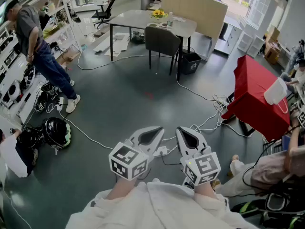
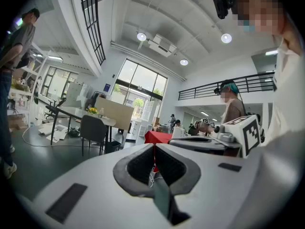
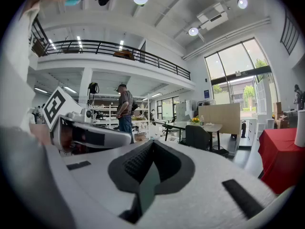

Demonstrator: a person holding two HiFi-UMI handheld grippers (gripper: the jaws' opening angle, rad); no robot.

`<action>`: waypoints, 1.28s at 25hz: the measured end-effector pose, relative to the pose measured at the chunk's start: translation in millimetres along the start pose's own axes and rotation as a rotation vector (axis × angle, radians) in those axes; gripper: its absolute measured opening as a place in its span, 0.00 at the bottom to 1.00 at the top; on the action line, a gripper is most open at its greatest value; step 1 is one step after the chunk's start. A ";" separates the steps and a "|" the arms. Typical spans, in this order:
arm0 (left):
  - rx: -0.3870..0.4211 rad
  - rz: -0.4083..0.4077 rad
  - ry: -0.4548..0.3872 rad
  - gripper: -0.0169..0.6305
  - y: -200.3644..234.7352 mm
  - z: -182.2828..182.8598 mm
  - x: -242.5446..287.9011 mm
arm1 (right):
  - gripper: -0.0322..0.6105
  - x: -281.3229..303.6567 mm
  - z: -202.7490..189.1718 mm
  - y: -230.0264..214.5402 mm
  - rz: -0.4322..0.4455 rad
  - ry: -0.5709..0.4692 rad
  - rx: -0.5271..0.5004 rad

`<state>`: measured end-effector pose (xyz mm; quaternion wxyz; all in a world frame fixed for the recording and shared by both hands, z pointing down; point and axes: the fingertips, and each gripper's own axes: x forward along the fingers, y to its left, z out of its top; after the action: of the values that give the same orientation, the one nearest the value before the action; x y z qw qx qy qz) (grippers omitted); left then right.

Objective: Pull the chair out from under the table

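Left hand-held gripper (image 1: pixel 157 131) closed; only head view shows helmet (image 1: pixel 57 132).

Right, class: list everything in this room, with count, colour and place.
chair: one, dark grey, pushed in at the table's near side
table: one, pale top, far centre
flowers: one bunch, yellow, on the table
bin: one, black, right of the chair
cloth: one, red, draped at right
helmet: one, black, floor at left
cables: several, white, across the floor
person: one, grey top, standing left
left gripper: one, white, shut, bottom centre
right gripper: one, white, shut, beside it
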<state>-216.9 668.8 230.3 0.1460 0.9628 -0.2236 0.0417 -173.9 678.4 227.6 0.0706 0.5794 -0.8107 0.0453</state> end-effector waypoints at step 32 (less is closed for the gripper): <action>-0.112 0.120 -0.010 0.05 80.6 -23.4 29.0 | 0.05 60.4 -43.8 -43.1 0.047 0.059 0.118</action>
<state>-226.9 594.6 278.0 0.1959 0.9381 -0.2837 0.0330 -149.7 614.8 280.5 0.0592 0.5620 -0.8175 0.1116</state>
